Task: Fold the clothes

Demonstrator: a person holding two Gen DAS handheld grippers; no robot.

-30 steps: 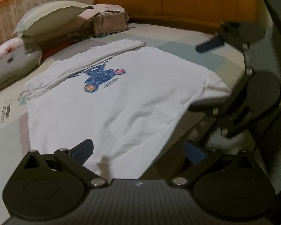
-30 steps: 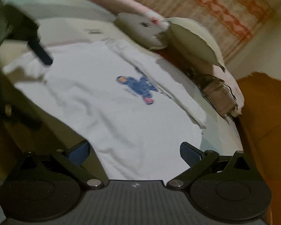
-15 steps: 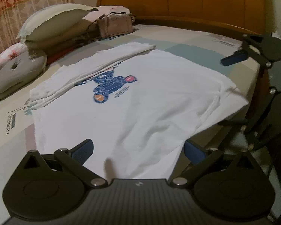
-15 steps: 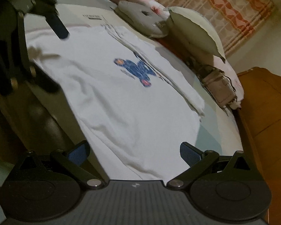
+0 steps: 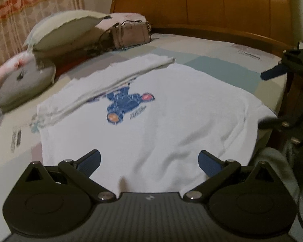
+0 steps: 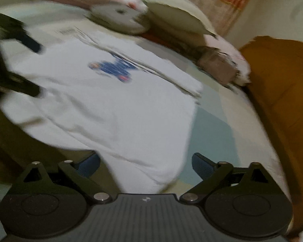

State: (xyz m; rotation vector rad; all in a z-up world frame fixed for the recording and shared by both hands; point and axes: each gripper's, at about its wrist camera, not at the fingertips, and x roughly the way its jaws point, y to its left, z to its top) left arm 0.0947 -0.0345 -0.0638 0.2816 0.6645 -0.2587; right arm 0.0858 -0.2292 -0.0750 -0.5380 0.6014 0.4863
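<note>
A white T-shirt (image 5: 171, 121) lies spread on the bed (image 5: 212, 60). Left gripper (image 5: 149, 161) hovers over the shirt's near hem, right gripper (image 6: 145, 165) over its corner, both jaws wide apart and empty

We hold our left gripper (image 5: 149, 160) and right gripper (image 6: 146, 164) level and low, each with its blue-tipped fingers (image 5: 91, 159) spread wide, gripping nothing.

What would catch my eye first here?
A white T-shirt with a blue cartoon print lies spread across the bed, its far side folded over. Both grippers, left and right, hover open at its near edge.
</note>
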